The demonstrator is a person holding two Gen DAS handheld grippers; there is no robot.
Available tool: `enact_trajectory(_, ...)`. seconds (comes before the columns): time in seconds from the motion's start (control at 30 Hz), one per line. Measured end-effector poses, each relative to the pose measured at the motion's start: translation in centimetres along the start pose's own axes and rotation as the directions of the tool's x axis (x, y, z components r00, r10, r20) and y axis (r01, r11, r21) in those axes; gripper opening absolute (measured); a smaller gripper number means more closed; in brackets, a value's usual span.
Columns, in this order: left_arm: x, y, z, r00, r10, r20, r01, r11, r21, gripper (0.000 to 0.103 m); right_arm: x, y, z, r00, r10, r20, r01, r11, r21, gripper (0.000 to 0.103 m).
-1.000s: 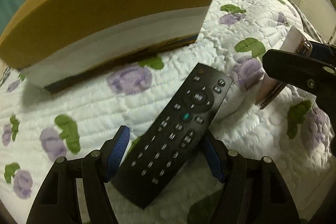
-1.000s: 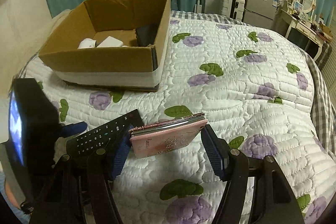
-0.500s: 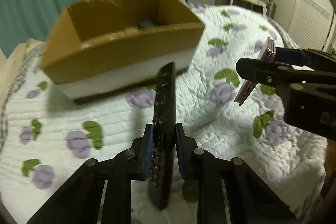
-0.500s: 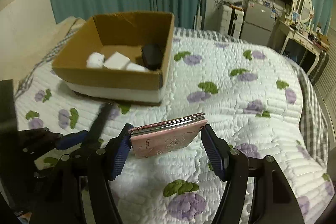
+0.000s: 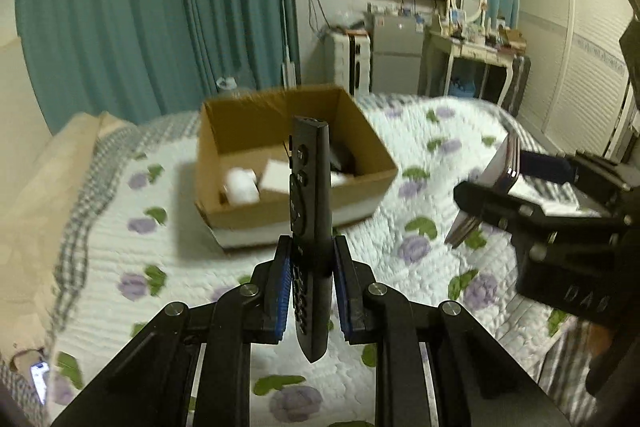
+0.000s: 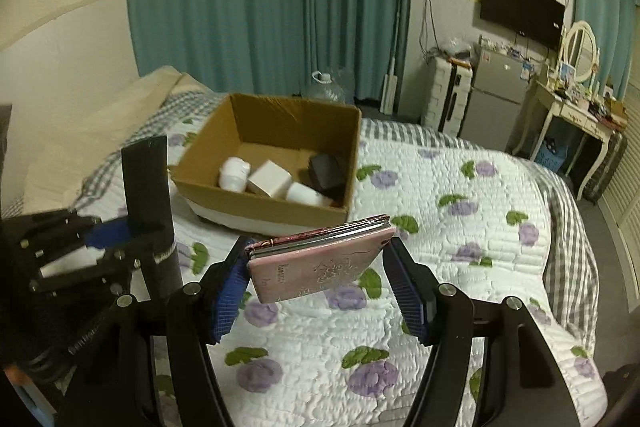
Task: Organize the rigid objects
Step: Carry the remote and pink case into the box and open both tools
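Left wrist view: the left gripper [image 5: 310,281] pinches a long black plastic remote control [image 5: 310,211] edge-on between its blue pads; the remote stands near upright, its top end lined up with the open brown cardboard box [image 5: 362,183] on the white quilted bedspread with purple flowers [image 5: 100,243]. The remote is airborne, short of the box and above its rim level.

Right wrist view: the right gripper [image 6: 320,277] clamps a flat pink phone-like case [image 6: 320,259] across its width, held roughly level and clear of the bedspread, with the box ahead and slightly left. The left gripper [image 6: 100,231] and its remote appear at the left edge.

Procedure for the step judged in hand, carrying both items to the box:
1. Advance each item over the rim before lowering; the near wall is the likely snag.
2. Aim for bare floor. White boxes [image 6: 270,181] and a dark object [image 6: 326,171] occupy the near right part.
3. Tip the remote flat before release, as it may otherwise topple.
4. Stagger the two arms to avoid contact above the opening.
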State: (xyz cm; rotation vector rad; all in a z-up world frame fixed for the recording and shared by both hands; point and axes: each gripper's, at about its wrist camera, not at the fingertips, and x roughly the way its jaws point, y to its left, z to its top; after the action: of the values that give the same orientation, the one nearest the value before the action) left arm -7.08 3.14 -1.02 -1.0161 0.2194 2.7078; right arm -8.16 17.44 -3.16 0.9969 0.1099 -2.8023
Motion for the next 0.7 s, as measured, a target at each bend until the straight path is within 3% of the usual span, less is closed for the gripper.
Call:
enact_trajectory(0.3, -1.0, 3.1, 4.2, 0.996, 0.047, 0.075, -0.045, 0.998, -0.032, 0.02, -0.3, 1.5, 4.1, 0.996, 0.041, 0.075, -0.038, 0.998, -0.046, 0.066)
enact_trajectory(0.7, 4.4, 6.8, 8.9, 0.995, 0.075, 0.073, -0.071, 0.996, -0.049, 0.02, 5.2, 2.1, 10.1, 0.99, 0.073, 0.12, -0.061, 0.993, -0.104, 0.066)
